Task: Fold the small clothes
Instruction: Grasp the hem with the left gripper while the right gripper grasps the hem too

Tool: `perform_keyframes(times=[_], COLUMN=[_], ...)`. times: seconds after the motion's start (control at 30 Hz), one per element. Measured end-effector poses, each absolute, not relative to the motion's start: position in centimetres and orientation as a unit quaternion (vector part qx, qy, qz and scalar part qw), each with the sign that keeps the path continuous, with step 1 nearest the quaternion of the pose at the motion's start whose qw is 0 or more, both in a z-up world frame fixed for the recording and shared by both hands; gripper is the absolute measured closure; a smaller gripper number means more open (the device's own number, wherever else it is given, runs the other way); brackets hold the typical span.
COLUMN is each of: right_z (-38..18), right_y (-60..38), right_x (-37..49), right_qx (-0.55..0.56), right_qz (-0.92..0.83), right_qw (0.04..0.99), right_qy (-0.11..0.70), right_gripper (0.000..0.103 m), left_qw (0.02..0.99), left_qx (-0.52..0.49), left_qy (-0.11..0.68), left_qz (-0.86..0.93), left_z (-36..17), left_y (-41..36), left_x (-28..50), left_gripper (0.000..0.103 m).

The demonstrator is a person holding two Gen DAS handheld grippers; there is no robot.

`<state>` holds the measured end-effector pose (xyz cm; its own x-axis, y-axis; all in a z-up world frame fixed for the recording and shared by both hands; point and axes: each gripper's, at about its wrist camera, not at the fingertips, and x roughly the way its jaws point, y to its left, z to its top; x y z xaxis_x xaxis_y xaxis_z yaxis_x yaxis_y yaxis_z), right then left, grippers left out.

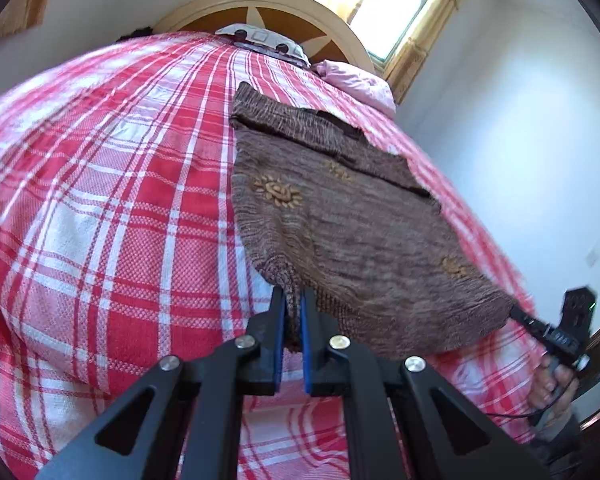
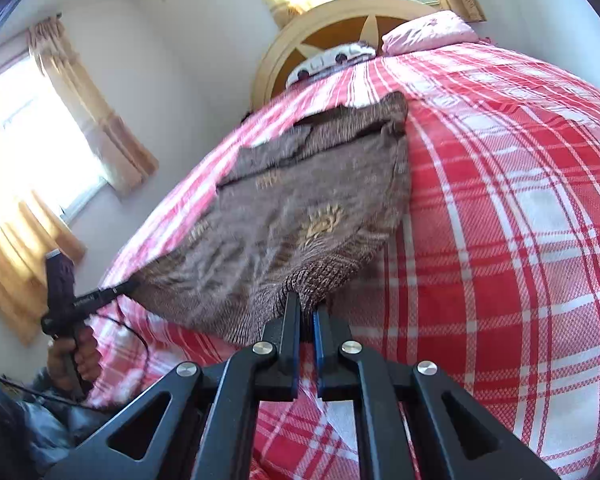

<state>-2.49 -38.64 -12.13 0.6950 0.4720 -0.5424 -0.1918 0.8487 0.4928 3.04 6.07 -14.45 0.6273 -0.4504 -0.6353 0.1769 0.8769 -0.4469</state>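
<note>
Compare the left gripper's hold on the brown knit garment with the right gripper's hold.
The left gripper pinches the brown knit garment at its near left corner; the right gripper pinches the near right corner. Shared: both are shut on the ribbed hem, lifting it off the red plaid bedspread.

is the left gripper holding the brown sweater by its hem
Yes, the left gripper is shut on a bunched corner of the ribbed bottom hem of the brown sweater, lifting it off the plaid bedspread.
</note>
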Motion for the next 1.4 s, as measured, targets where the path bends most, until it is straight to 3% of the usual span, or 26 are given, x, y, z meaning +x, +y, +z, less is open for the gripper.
perform_keyframes(times=[0.5, 1.4], right_z=[-8.2, -3.2], right_y=[-40.5, -41.5], right_x=[2.8, 23.2], right_qx=[0.223, 0.191], right_qz=[0.174, 0.132], right_qw=[0.914, 0.93], right_qy=[0.292, 0.285], right_gripper=[0.099, 0.099], left_qw=[0.898, 0.915], left_qx=[-0.205, -0.207], left_qy=[0.325, 0.294], left_qz=[-0.216, -0.186], left_z=[-9.2, -6.3], left_y=[6.3, 4.6], left_x=[8.3, 28.1], left_gripper=[0.096, 0.096])
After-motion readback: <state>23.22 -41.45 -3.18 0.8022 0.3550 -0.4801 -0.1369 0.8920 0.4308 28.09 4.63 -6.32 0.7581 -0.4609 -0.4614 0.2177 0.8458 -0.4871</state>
